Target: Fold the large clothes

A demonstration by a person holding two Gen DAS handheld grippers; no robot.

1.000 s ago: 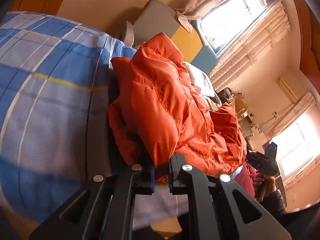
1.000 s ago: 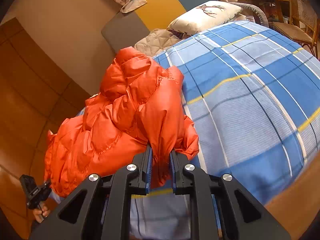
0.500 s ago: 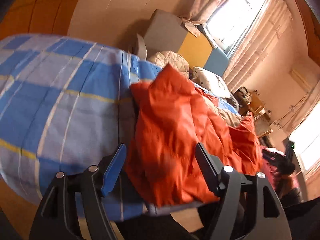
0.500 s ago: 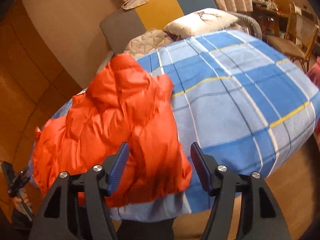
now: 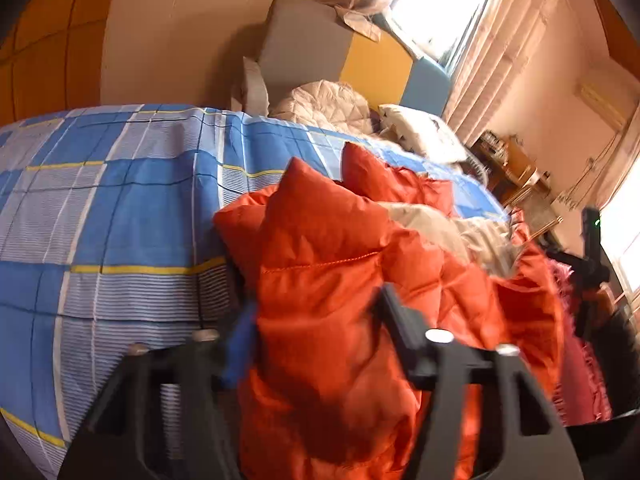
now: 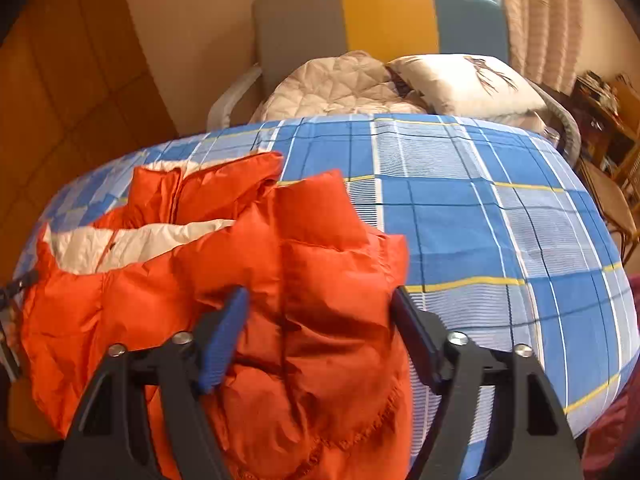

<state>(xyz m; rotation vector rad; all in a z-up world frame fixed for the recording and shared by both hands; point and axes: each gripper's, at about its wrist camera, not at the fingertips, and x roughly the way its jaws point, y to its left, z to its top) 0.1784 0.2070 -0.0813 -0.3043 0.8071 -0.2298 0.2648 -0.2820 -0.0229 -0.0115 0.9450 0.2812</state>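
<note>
Since a second ago: both my jaws were clamped on folds of the puffy orange quilted down jacket [image 6: 312,280] and held it bunched up in the air; now both have let go and the jacket lies slumped on the bed.

Left gripper [image 5: 316,316]: jaws spread wide, gripping nothing; orange fabric fills the gap between them, and motion blur keeps me from telling whether it touches the pads.

Right gripper [image 6: 320,316]: jaws likewise released and wide apart, a crumpled orange fold lying between the blue-padded finger [image 6: 224,340] and the black one.

Jacket, look: bright orange shell, shiny, stitched in puffy panels, heavily creased. Its cream-white lining [image 6: 132,242] shows where the front has fallen open. In the left wrist view the same pale lining [image 5: 440,228] shows as a strip across the middle.

Jacket, shape: unfolded, heaped and uneven, with two stiff peaks of fabric sticking up at the far edge.

Jacket, place: on the near edge of the bed, over the blue, white and yellow checked bedspread [image 6: 500,220], with its lower part hanging over the bed's side towards me.

Behind it: a beige quilted blanket [image 6: 336,84] and a cream pillow with a dark print [image 6: 468,80] sit at the head of the bed, well apart from the jacket, against a grey, yellow and blue panelled headboard [image 6: 384,20].
</note>
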